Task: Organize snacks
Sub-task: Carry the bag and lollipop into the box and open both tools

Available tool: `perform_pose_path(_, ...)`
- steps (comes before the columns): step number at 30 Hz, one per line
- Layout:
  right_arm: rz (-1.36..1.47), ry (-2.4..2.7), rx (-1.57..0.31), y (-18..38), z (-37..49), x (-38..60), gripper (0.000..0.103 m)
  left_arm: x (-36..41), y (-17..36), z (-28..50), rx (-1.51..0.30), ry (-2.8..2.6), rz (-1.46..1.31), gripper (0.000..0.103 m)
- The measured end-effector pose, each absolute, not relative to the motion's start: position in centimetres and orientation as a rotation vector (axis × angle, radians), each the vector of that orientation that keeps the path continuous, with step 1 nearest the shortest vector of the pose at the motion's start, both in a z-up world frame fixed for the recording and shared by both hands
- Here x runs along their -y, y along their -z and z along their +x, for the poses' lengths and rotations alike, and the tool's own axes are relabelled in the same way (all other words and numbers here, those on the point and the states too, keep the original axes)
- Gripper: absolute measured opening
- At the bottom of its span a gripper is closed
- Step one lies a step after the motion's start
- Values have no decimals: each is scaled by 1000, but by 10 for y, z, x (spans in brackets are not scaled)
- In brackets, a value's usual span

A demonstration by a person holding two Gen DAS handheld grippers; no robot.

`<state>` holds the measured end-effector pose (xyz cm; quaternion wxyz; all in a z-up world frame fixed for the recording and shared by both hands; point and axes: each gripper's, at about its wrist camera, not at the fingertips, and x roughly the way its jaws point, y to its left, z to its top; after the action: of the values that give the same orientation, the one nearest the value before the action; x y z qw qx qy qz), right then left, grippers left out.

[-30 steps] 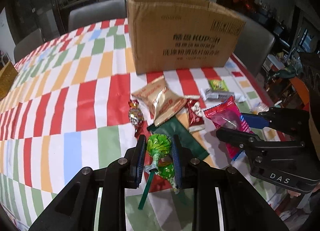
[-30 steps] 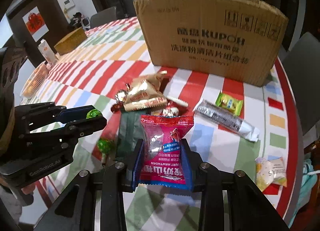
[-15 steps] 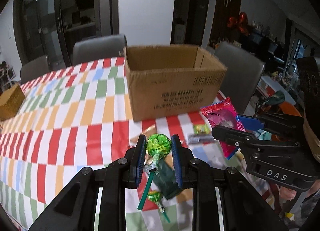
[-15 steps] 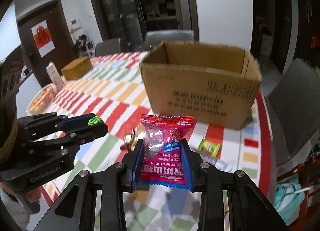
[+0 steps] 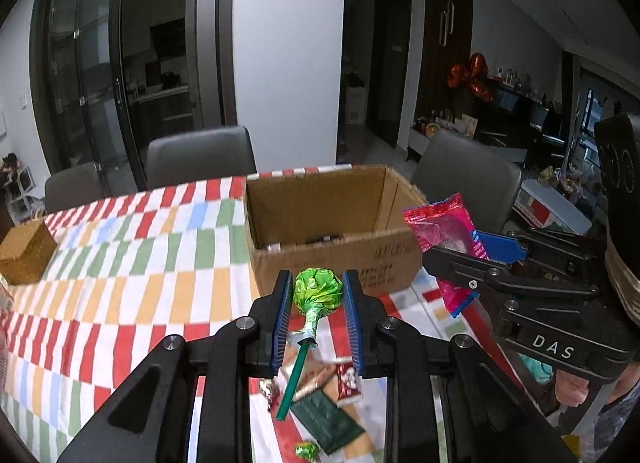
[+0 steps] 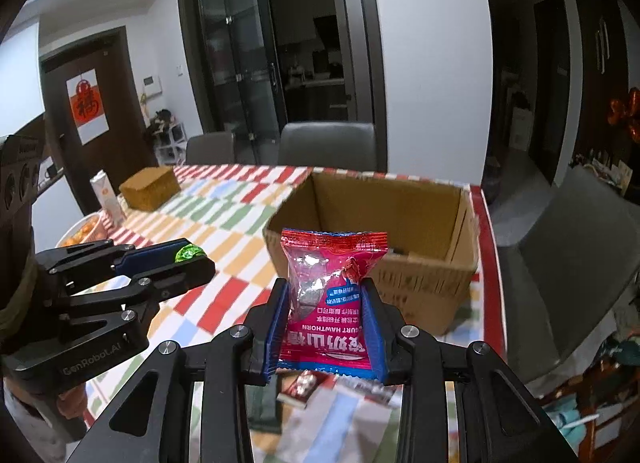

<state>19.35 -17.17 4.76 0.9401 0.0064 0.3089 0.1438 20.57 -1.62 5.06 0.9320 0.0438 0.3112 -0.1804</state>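
I am carrying two snacks toward the open cardboard box (image 5: 332,223) on the striped tablecloth (image 5: 120,263). The left gripper (image 5: 316,295) is clenched on a green-wrapped lollipop (image 5: 318,289), pads bearing on the wrapped head while the green stick hangs down between the fingers. The right gripper (image 6: 326,323) is clenched on a red hawthorn snack packet (image 6: 332,295), gripped at its lower half with the upper half standing free above the pads.

To do this step well, in my judgement:
1. I am keeping both grips closed until each item is over the box opening, past the near wall.
2. I am watching the lollipop stick; it projects below the fingers and could catch on the box rim.
3. I am releasing one item at a time, since both grippers are close together and the opening is shared.
4. I am dropping from just above the rim; the packet is light and could flutter out.

Pose: both grippers are pointing forward and somewhat downward at the box, side by side, held above the table. The box is directly ahead of each. Further snacks (image 5: 320,403) are lying on the cloth beneath the grippers, not yet collected. Something dark is lying on the box floor; I cannot tell what it is.
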Motion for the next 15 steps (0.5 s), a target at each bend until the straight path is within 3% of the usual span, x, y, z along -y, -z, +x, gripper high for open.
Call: perform_pose_path(15,11,-269,-590,-82,240,187,36,30,-82,259,-610,381,75,26)
